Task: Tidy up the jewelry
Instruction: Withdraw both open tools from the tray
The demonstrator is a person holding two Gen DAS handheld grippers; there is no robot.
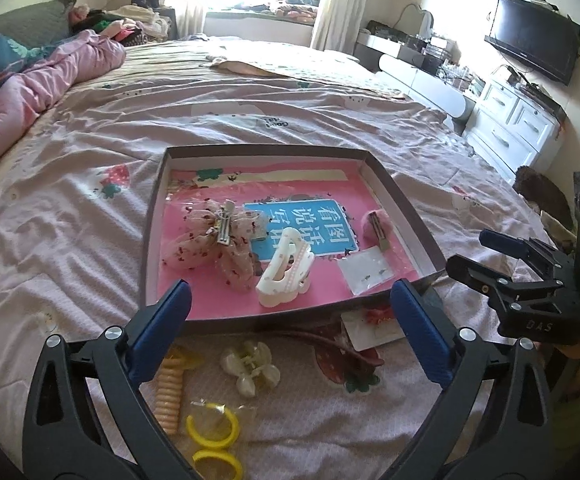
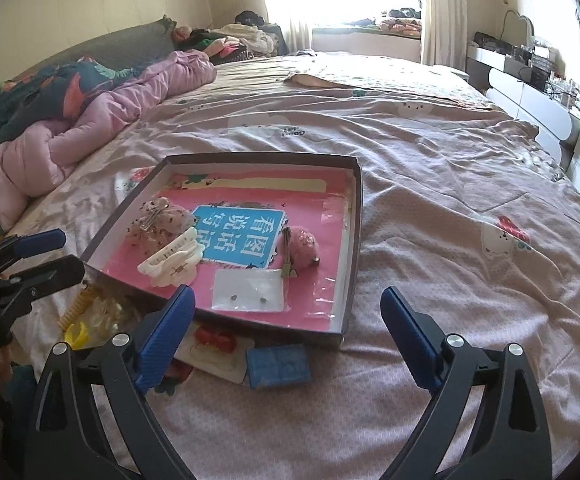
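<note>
Both tongs, left (image 1: 290,312) and right (image 2: 287,320), hung spread, empty, near tray (image 1: 151,216). Four pieces lay inside tray; blue box (image 2: 278,365), card (image 2: 213,350), yellow rings (image 1: 211,426) waited just outside. Best move: pinch card by edge, lift over rim.

red-trimmed card (image 2: 213,350) half behind left finger, yellow rings (image 1: 213,436) partly cut off
</note>
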